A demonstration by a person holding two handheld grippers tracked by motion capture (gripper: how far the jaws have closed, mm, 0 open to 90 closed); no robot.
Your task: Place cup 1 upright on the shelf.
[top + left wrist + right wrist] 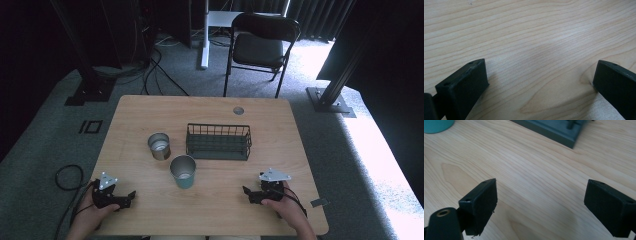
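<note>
The left hand-held gripper (131,196) rests low at the near left corner of the wooden surface (280,125), gripped by the person's left hand (92,212); in the left gripper view its two black jaws stand wide apart with nothing but bare wood grain between them; the right hand-held gripper (246,192) sits at the near right, held by the right hand (286,205), and its jaws are likewise spread with only wood between them in the right gripper view; each carries a grey three-cornered plate on top, and both point inward toward the middle of the surface; between the two, a little farther from the person, stands a teal cup (183,171), upright and open-mouthed, nearer to the left hand-held gripper than to the right, touching neither; its base shows at the top left corner of the right gripper view (436,125); just behind it and to the left stands a silver metal cup (159,146), also upright, close to the teal cup but apart from it; a dark wire basket (218,142) sits just to the right of the silver cup, its base edge visible at the top of the right gripper view (554,130); a black folding chair (260,45) stands on the carpet beyond the far edge.
</note>
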